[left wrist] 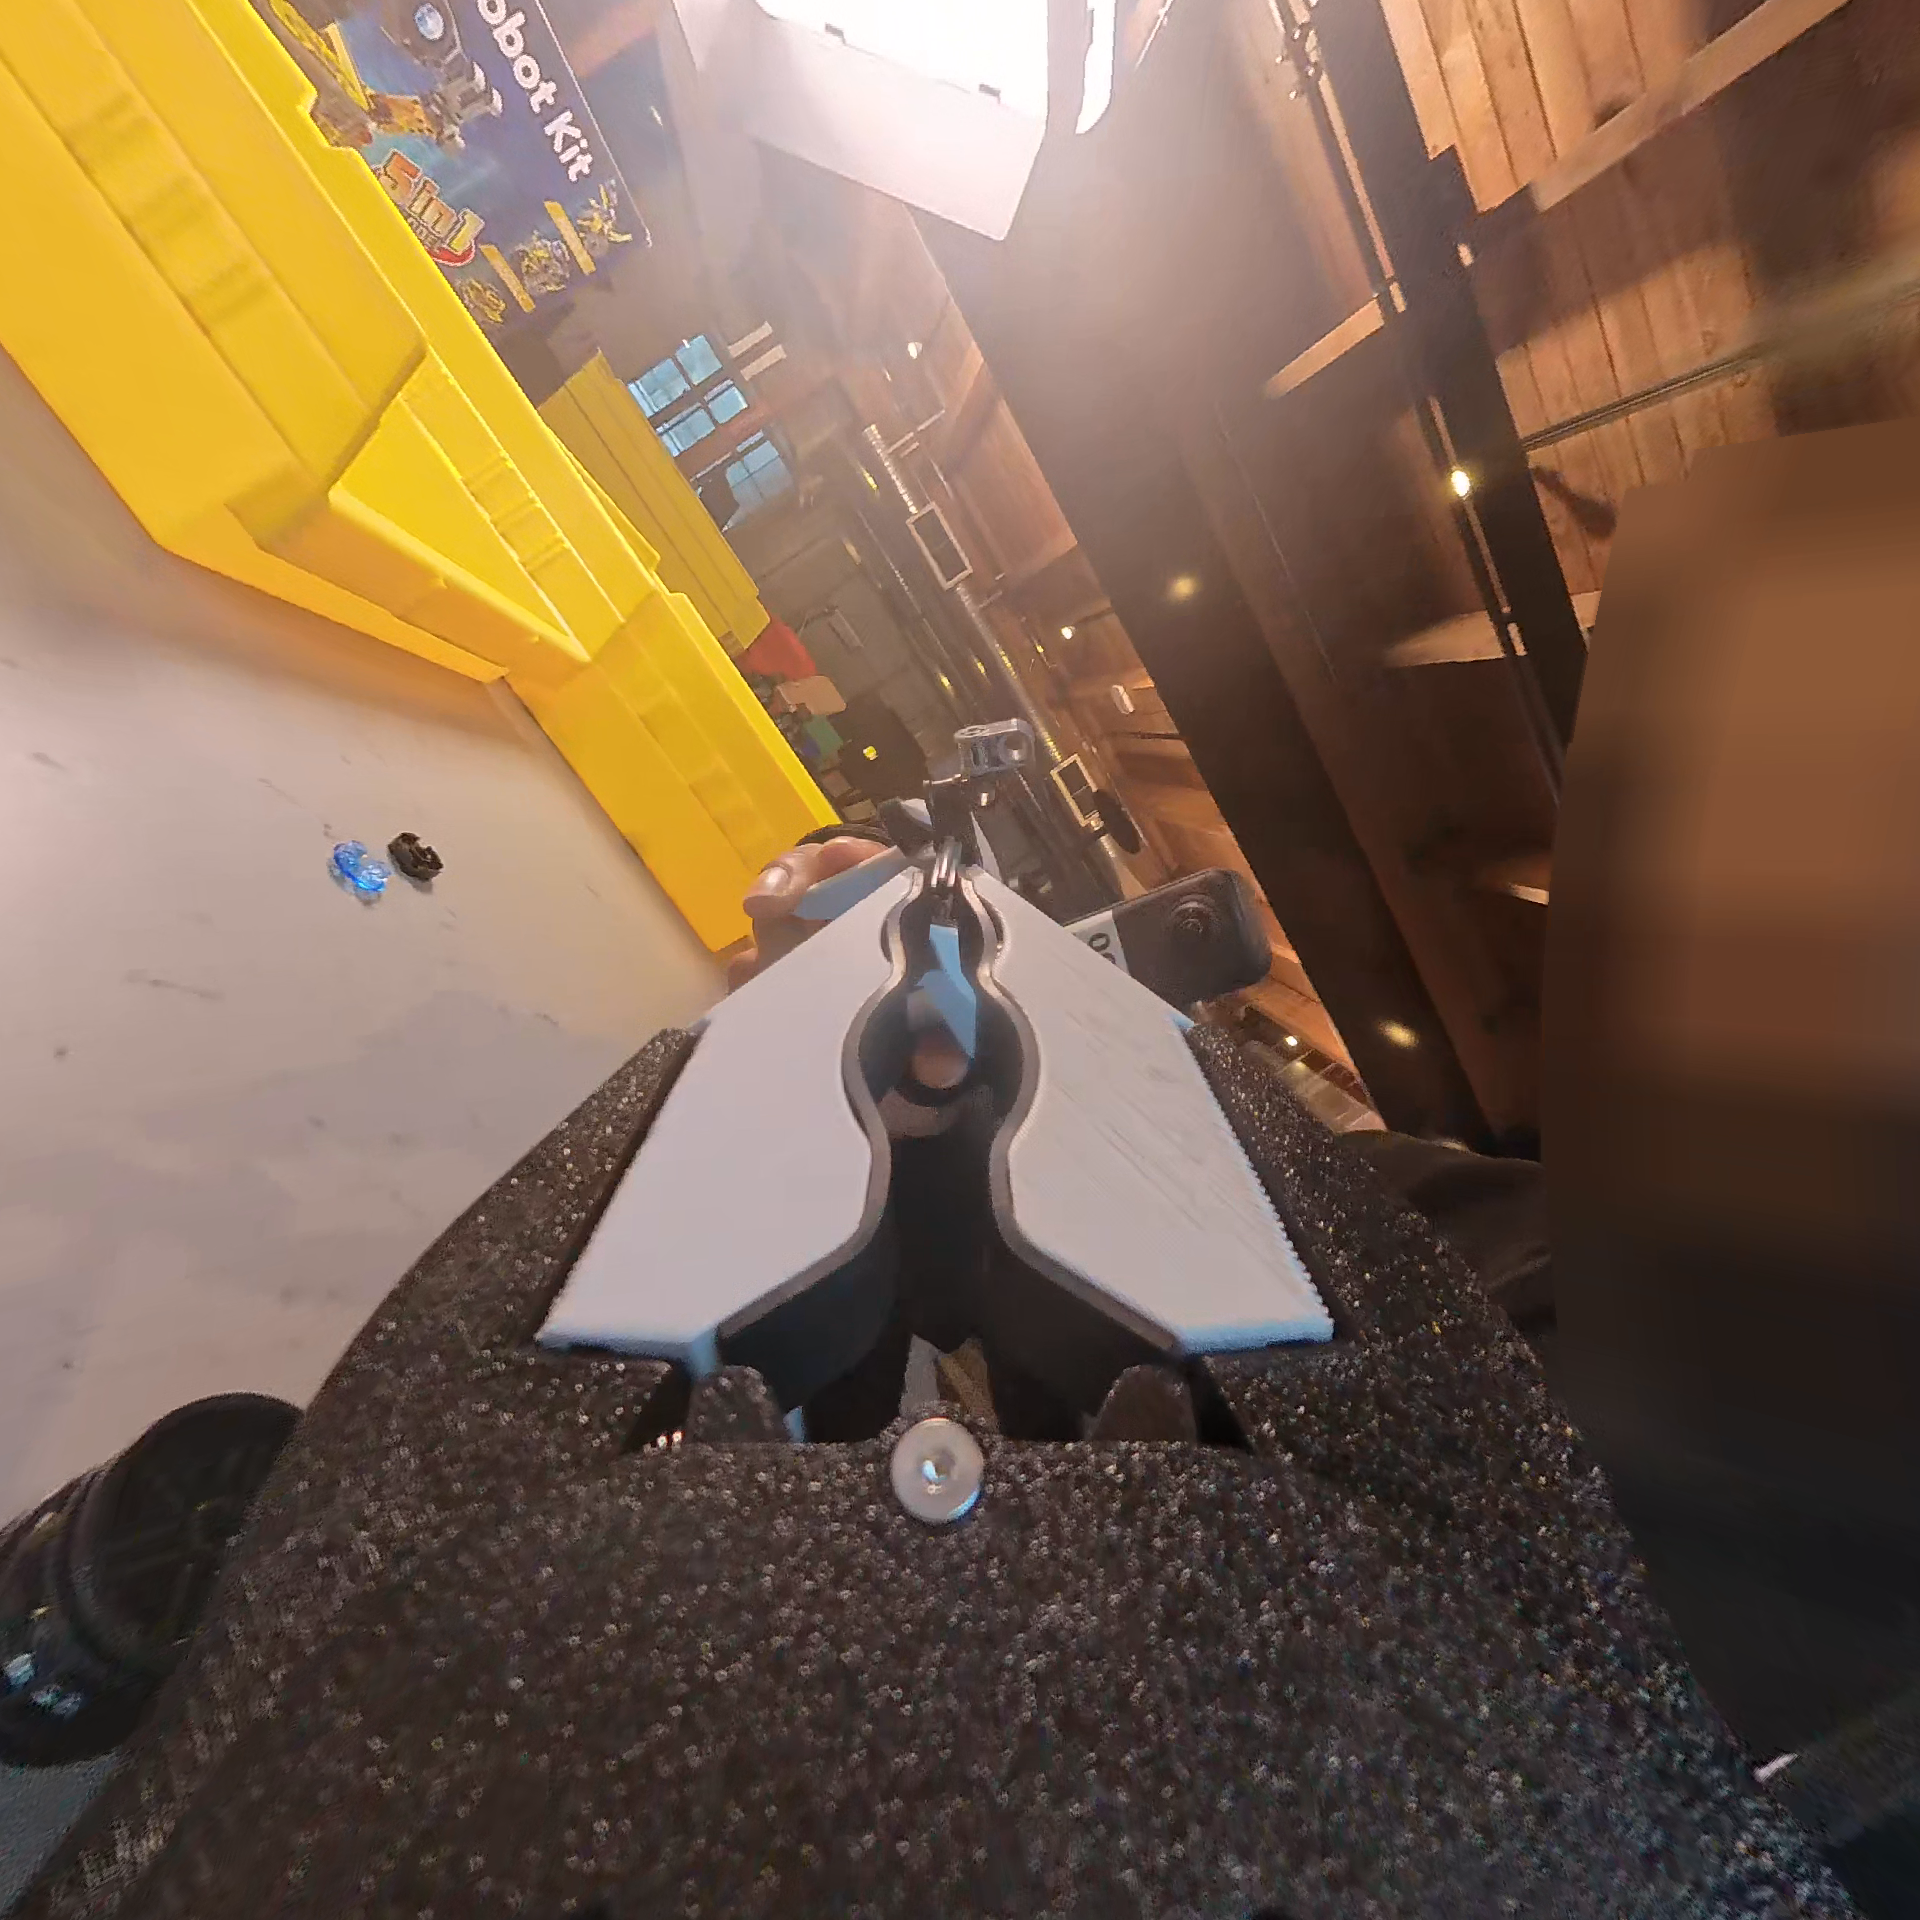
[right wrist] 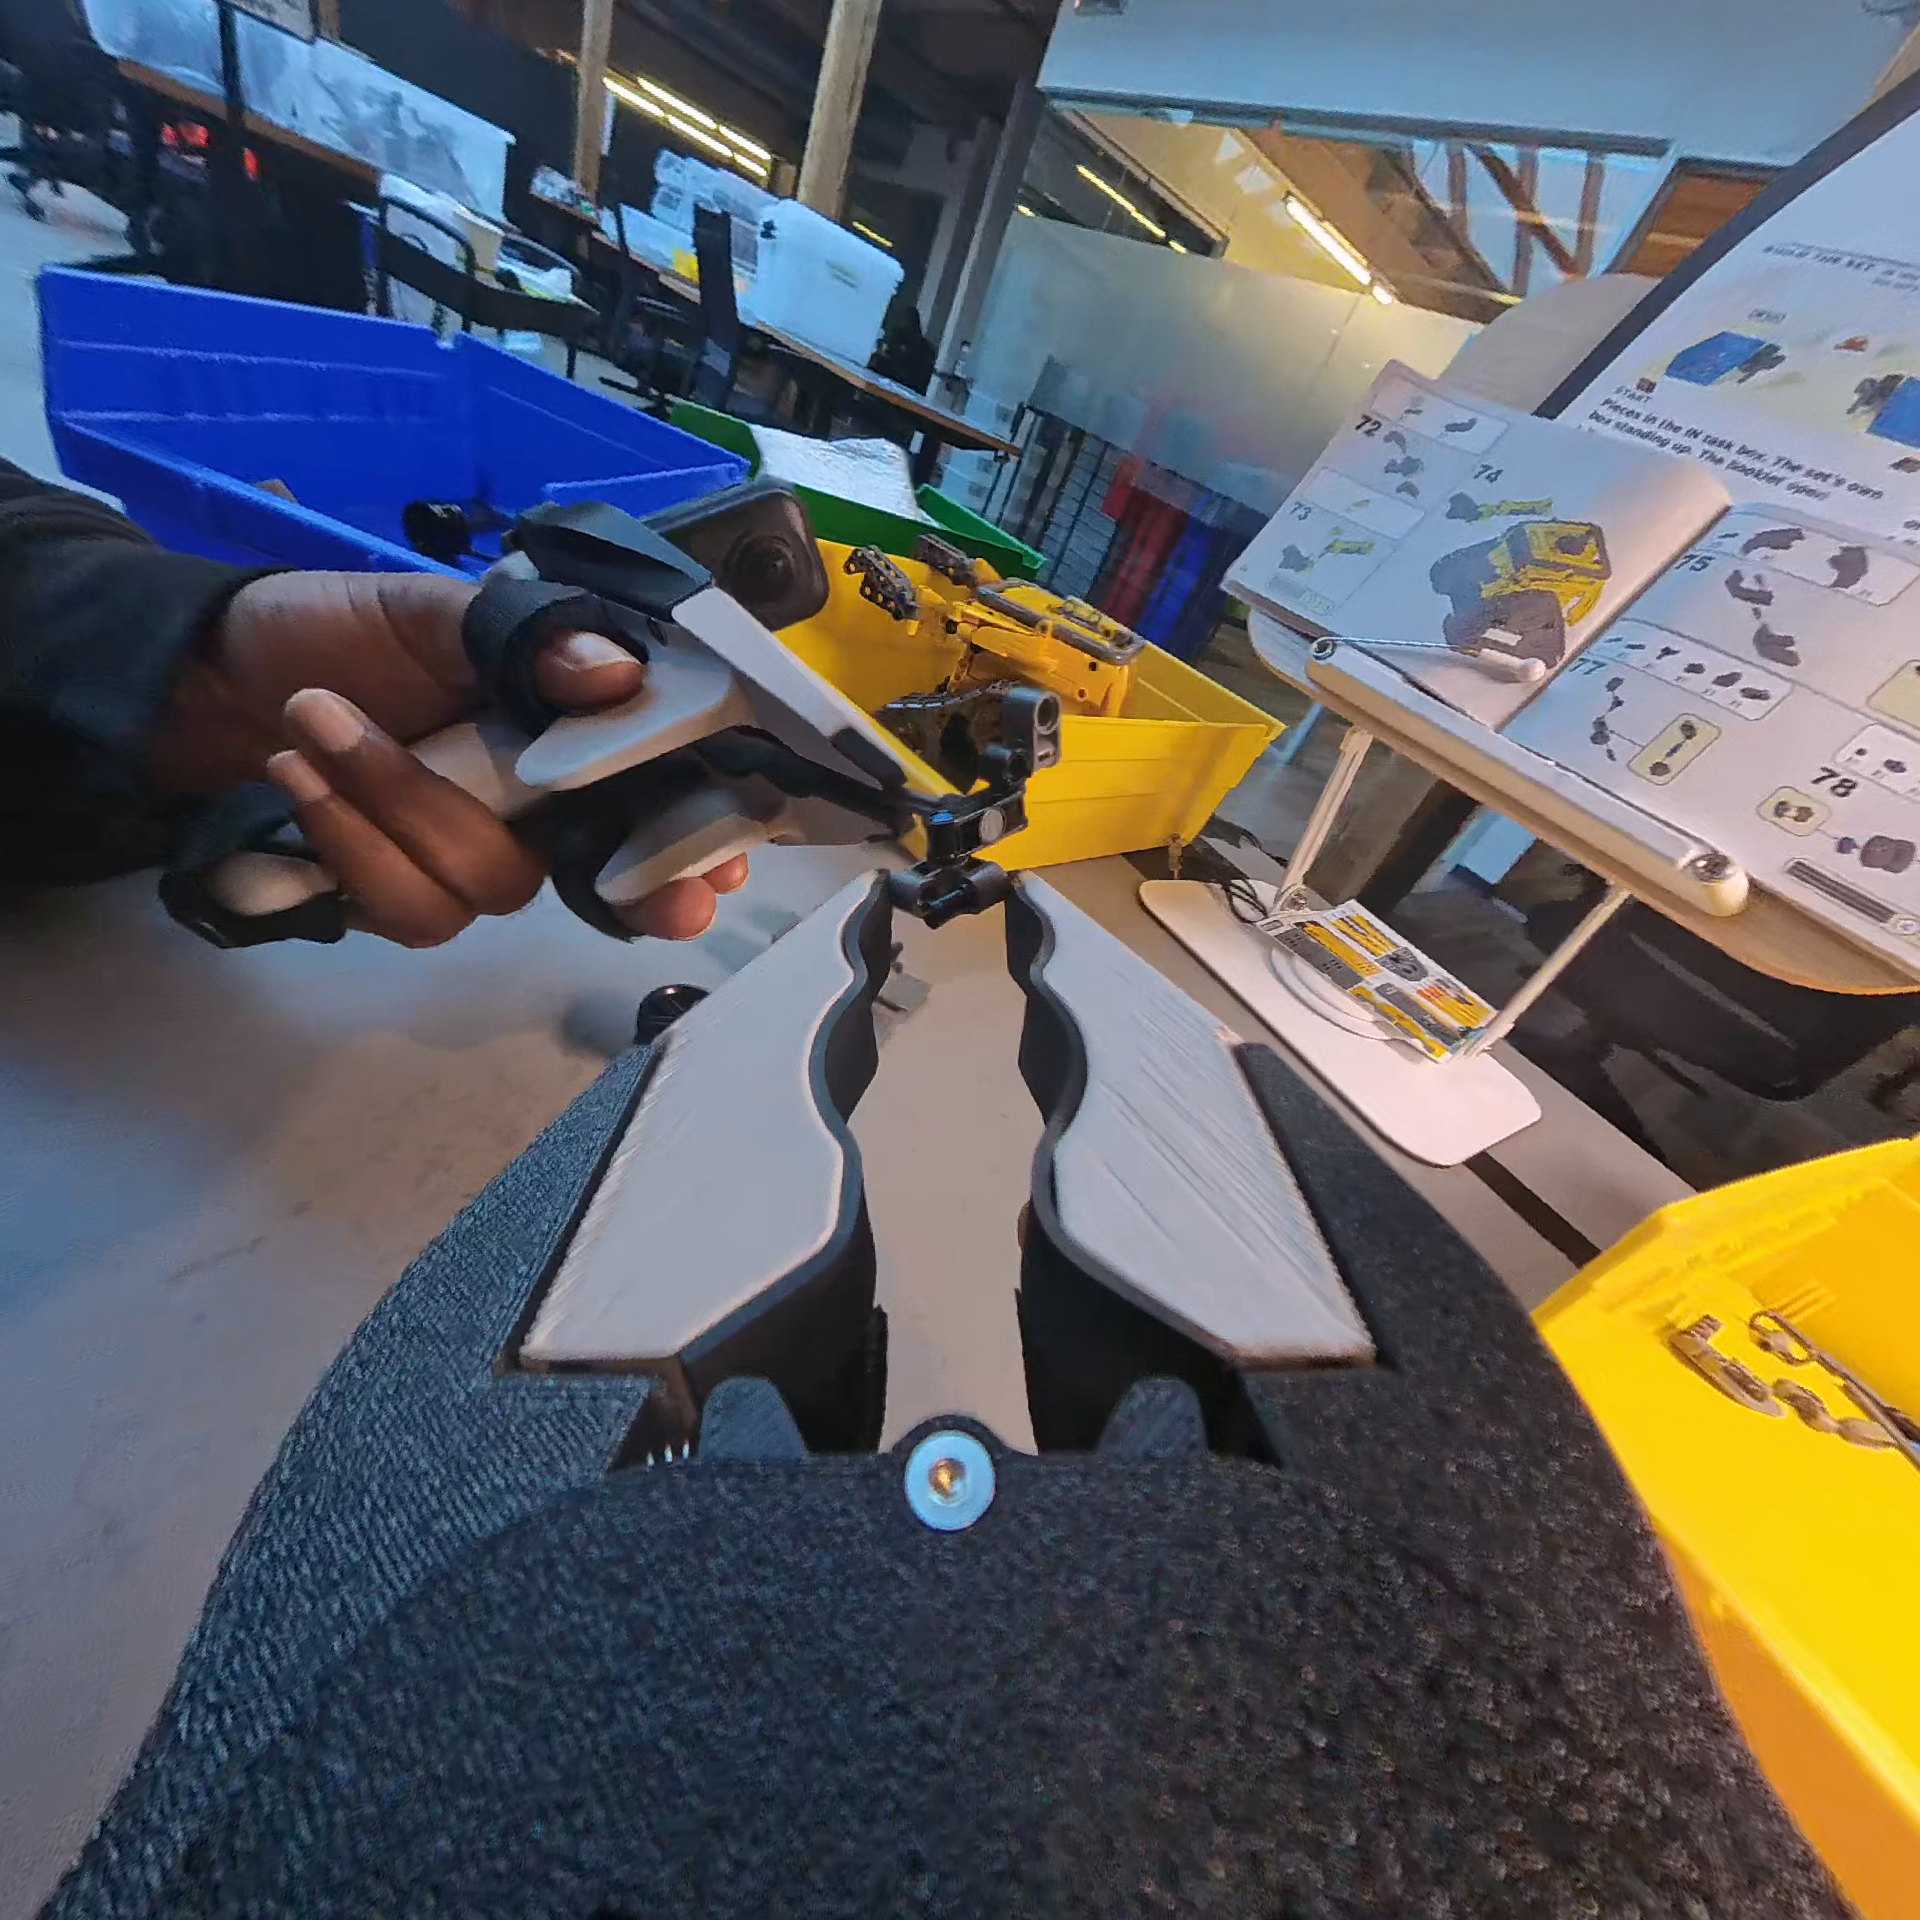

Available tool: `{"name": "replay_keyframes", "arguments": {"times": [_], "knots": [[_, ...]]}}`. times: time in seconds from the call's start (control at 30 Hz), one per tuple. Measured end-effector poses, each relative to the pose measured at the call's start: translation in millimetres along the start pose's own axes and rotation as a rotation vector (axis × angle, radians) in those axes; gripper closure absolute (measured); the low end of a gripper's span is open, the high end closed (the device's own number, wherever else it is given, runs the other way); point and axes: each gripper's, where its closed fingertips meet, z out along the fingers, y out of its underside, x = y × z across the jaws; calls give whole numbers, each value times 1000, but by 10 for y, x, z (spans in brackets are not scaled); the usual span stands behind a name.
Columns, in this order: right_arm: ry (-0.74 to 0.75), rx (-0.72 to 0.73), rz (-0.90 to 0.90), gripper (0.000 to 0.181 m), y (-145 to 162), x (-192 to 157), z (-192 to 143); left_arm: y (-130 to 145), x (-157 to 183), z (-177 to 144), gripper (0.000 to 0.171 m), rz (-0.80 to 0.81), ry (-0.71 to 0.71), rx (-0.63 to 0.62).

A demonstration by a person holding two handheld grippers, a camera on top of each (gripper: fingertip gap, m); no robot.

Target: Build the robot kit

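Note:
A small assembly of black and grey connector pieces (right wrist: 987, 800) is held in the air between both grippers. My right gripper (right wrist: 951, 896) is shut on its lowest black connector (right wrist: 951, 891). My left gripper (left wrist: 940, 894) is shut on the assembly's thin middle part, with a grey holed piece (left wrist: 987, 743) sticking out beyond the tips. In the right wrist view the left gripper (right wrist: 914, 795) comes in from the left, held by a hand (right wrist: 416, 748). In the left wrist view the right gripper's camera (left wrist: 1195, 925) shows just behind the assembly.
A yellow bin (right wrist: 1174, 748) behind holds a partly built yellow model (right wrist: 1039, 644). A blue bin (right wrist: 312, 416) stands left, an open booklet on a stand (right wrist: 1558, 623) right, a yellow parts bin (right wrist: 1766, 1558) near right. A blue stud (left wrist: 358, 862), black piece (left wrist: 416, 854) and tyres (left wrist: 104, 1558) lie on the table. Only a small space, under 4 cm, lies between the two pairs of fingers.

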Motion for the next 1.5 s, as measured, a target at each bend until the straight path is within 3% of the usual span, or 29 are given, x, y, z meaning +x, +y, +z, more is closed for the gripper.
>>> {"name": "replay_keyframes", "arguments": {"times": [0.33, 0.43, 0.53, 0.77, 0.97, 1.27, 1.5], "knots": [[-100, 14, 147, 160, 7, -65, -39, 72, 62, 11, 155, 560, -204, -169], [-122, 31, 174, 160, -18, -104, -36, 116, 41, 12, 156, 718, -271, -223], [-135, 39, 180, 160, -26, -121, -35, 138, 24, 4, 167, 803, -309, -252], [-169, 45, 205, 159, -9, -158, -37, 166, 27, -15, 168, 839, -306, -295], [-293, 66, 264, 146, -29, -268, -109, 242, -46, -92, 168, 833, -278, -377], [-384, 6, 174, 143, 55, -422, -177, 558, -127, -109, 168, 781, -202, -530], [-419, 3, 165, 145, 73, -459, -206, 617, -117, -124, 168, 772, -177, -568]]}}
